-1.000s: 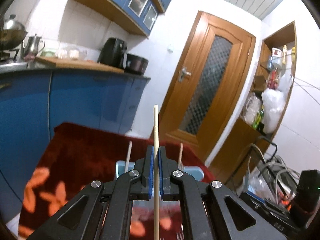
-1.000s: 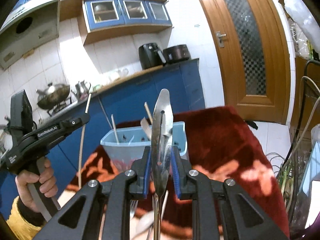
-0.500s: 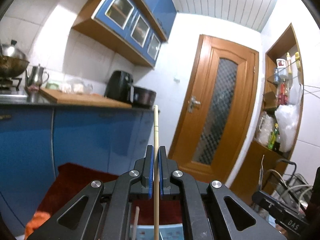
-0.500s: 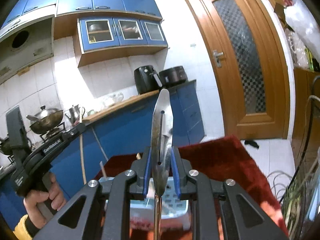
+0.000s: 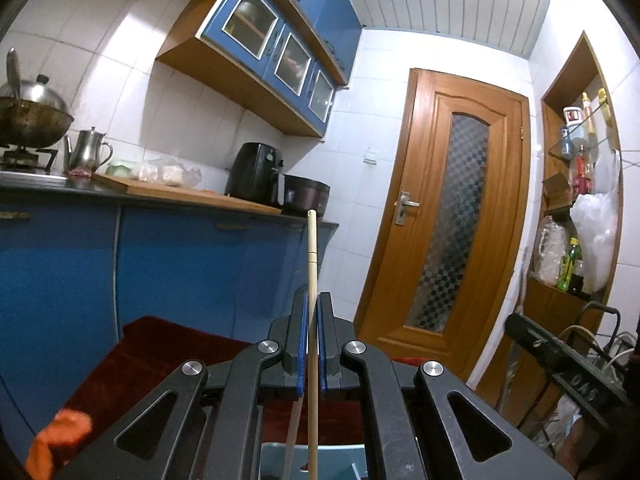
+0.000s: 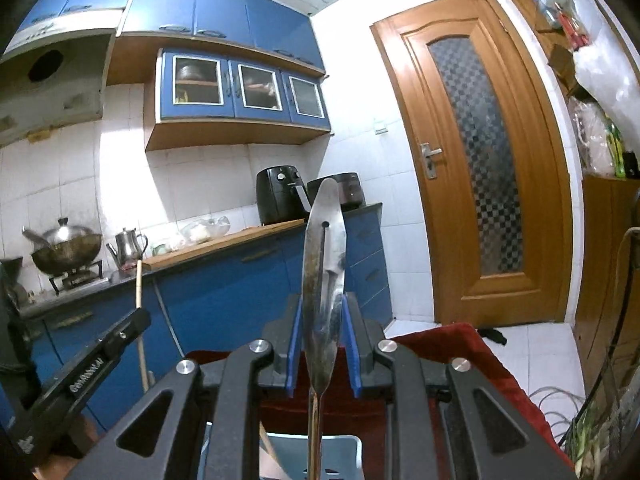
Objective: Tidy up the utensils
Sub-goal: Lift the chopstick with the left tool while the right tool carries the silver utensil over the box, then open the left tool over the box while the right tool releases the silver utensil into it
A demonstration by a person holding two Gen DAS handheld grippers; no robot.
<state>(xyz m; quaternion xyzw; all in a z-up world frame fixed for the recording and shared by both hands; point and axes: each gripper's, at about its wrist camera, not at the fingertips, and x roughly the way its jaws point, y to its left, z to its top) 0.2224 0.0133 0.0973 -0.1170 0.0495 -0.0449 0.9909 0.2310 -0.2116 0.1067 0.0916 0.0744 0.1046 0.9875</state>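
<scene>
My left gripper (image 5: 312, 300) is shut on a pale wooden chopstick (image 5: 312, 256) that stands upright through the pads, its lower end over a light blue utensil basket (image 5: 276, 456) just below. A second stick (image 5: 294, 428) stands in the basket. My right gripper (image 6: 322, 304) is shut on a flat metal utensil handle (image 6: 325, 248) with a slot, held upright above the same basket (image 6: 340, 446). The left gripper (image 6: 100, 356) with its chopstick (image 6: 139, 284) shows at the left of the right wrist view.
The basket sits on a dark red cloth (image 5: 160, 344) with orange flowers. Blue cabinets (image 5: 160, 264) and a counter with a kettle (image 5: 86, 152) and air fryer (image 5: 256, 172) stand behind. A wooden door (image 5: 452, 216) and cluttered shelves (image 5: 580, 208) are to the right.
Both grippers have risen and tilted up over the basket, so it has dropped to the bottom edge of both views. Each keeps its utensil.
</scene>
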